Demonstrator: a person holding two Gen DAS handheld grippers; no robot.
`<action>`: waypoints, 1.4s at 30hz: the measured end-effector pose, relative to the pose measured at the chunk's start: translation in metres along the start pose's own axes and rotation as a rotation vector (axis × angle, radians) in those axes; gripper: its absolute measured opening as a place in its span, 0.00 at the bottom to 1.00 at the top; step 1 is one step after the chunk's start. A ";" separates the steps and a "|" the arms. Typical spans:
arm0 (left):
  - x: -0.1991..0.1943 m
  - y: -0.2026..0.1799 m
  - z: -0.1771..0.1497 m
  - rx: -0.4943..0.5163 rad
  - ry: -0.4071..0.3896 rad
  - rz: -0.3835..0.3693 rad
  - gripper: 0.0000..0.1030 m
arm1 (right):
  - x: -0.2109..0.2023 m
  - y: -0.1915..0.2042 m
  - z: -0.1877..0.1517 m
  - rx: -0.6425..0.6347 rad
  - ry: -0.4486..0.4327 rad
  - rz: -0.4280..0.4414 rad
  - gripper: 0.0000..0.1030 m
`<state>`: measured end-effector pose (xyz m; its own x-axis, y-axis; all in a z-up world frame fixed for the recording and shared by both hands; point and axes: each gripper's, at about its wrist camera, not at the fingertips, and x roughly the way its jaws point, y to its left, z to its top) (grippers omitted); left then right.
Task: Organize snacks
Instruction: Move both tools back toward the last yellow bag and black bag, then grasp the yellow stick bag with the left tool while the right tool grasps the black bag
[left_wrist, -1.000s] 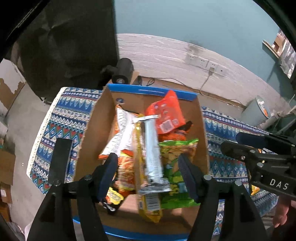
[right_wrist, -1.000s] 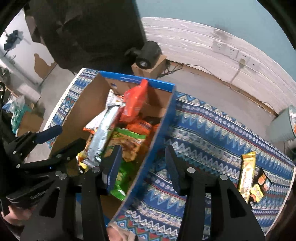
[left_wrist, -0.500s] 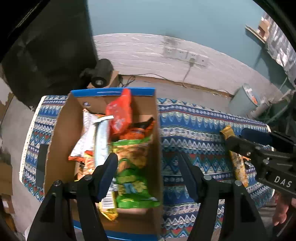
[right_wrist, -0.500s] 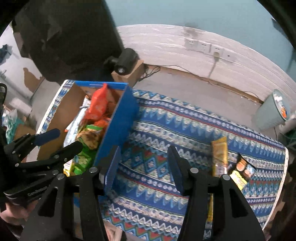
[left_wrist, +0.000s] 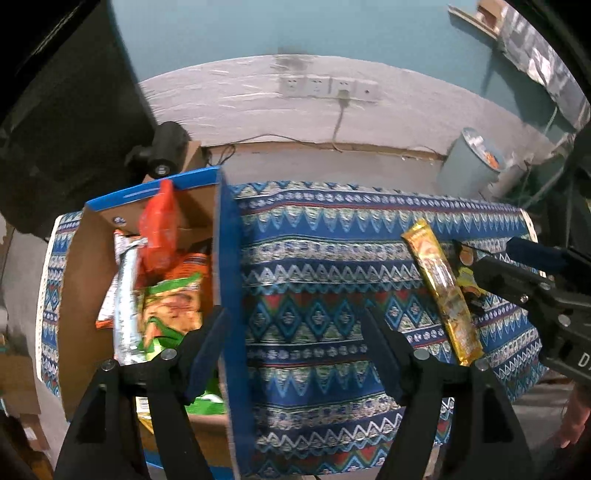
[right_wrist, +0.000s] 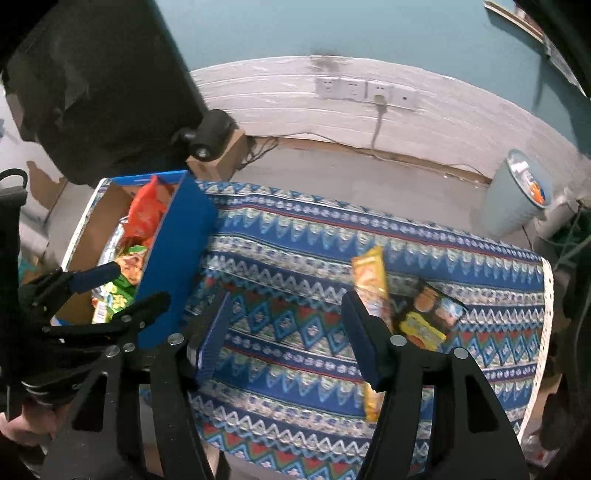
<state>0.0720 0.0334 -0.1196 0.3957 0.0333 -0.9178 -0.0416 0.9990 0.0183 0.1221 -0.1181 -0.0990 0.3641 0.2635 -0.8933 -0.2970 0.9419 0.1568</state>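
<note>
A cardboard box (left_wrist: 225, 266) with blue outer walls stands at the left end of the table, holding several snack packets: orange (left_wrist: 159, 229), silver (left_wrist: 123, 306) and green (left_wrist: 173, 306). On the patterned cloth at the right lie a long gold packet (left_wrist: 439, 288) and a dark cookie packet (right_wrist: 428, 314). My left gripper (left_wrist: 295, 343) hangs over the box's right wall and the cloth, jaws opening, nothing between them. My right gripper (right_wrist: 288, 325) hovers over the cloth just left of the gold packet (right_wrist: 369, 284), jaws opening and empty.
The blue patterned cloth (right_wrist: 295, 258) covers the table; its right edge (right_wrist: 546, 295) lies just past the packets. A grey bin (right_wrist: 517, 192) stands on the floor at the far right. A black device (right_wrist: 207, 136) sits on a small carton behind the box.
Both grippers have swung to the right, away from above the box toward the packets on the cloth. Both pairs of jaws stand wider than before.
</note>
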 end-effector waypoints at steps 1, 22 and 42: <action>0.003 -0.007 0.001 0.013 0.007 0.000 0.76 | 0.000 -0.004 -0.002 0.005 0.001 -0.003 0.61; 0.095 -0.101 0.029 0.101 0.194 -0.005 0.80 | 0.059 -0.141 -0.032 0.283 0.178 -0.139 0.76; 0.173 -0.118 0.064 -0.025 0.279 -0.052 0.80 | 0.143 -0.178 -0.020 0.415 0.277 -0.184 0.77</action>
<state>0.2044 -0.0763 -0.2547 0.1308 -0.0313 -0.9909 -0.0519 0.9979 -0.0384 0.2090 -0.2521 -0.2627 0.1141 0.0742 -0.9907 0.1444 0.9854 0.0905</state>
